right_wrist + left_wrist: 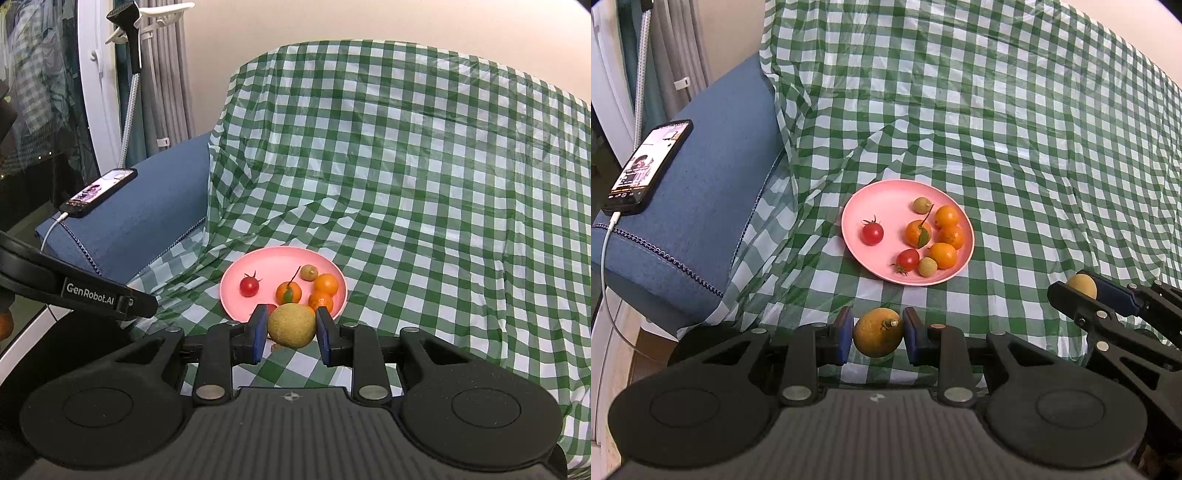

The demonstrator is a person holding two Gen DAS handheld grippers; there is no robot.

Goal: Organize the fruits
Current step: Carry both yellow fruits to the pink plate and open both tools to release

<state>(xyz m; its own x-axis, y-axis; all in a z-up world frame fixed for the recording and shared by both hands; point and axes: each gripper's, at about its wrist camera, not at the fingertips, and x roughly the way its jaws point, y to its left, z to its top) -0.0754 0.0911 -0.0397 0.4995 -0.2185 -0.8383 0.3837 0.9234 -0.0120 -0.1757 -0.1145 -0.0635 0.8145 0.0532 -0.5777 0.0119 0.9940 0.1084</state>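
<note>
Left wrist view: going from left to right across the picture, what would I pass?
Phone → blue cushion → lone cherry tomato on the pink plate → orange with a leaf → right gripper holding a yellowish fruit.

One legible marking was present: "GenRobot.AI", printed in white letters on the black body of the left gripper [96,295], seen at the left edge of the right wrist view. The phone [646,166] on the blue armrest [713,192] had a lit screen, but its text was too small to be read. A small emblem without letters stood on each gripper's ribbed housing.
</note>
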